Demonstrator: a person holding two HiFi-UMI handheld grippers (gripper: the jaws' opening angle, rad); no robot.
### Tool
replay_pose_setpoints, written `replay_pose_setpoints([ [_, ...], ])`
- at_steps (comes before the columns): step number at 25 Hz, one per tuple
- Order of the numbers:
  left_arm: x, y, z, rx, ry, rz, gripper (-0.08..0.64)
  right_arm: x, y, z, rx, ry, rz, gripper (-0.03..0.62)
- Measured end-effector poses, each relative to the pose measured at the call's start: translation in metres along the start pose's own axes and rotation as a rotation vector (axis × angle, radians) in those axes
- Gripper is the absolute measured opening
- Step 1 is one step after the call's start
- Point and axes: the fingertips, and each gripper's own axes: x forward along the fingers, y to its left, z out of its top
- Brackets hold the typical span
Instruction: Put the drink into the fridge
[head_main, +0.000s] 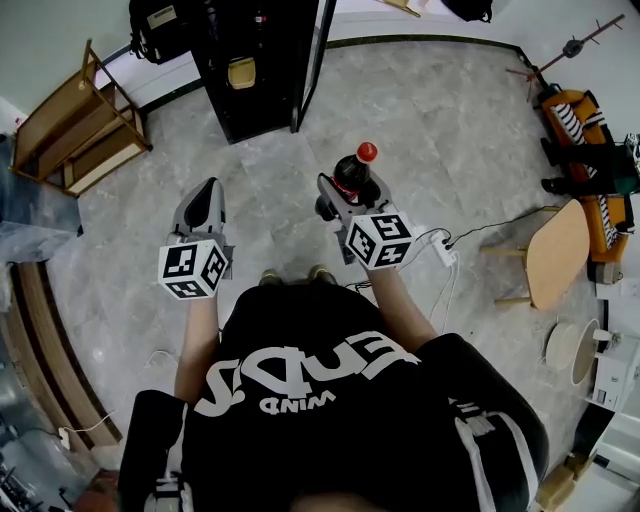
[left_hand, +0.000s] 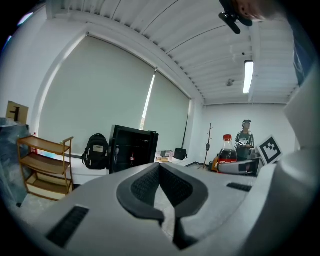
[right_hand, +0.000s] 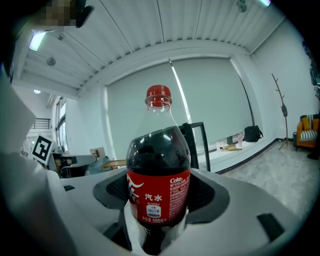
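My right gripper jaws wide, clamping upright cola bottle between them; my left gripper jaws together, empty.

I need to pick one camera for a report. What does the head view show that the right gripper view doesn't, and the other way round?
Only the head view shows the person's black shirt, the round wooden table and the white power strip. Only the right gripper view shows the print on the red label, the slatted ceiling and the window blinds. Both show the cola bottle with its red cap, upright and clamped between the jaws of the right gripper, and the black fridge with its door open.
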Motion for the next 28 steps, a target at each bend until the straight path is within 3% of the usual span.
replay_pose_setpoints([
  [13,-0.001,0.040,-0.006,0.002,0.009,-0.073,0.008,0.018,0.034,-0.010,0.004,-0.030,-0.049,0.327],
  [28,0.070,0.057,0.001,0.007,0.013,-0.085,0.008,0.082,0.000,0.007,0.034,-0.062,-0.017,0.327],
])
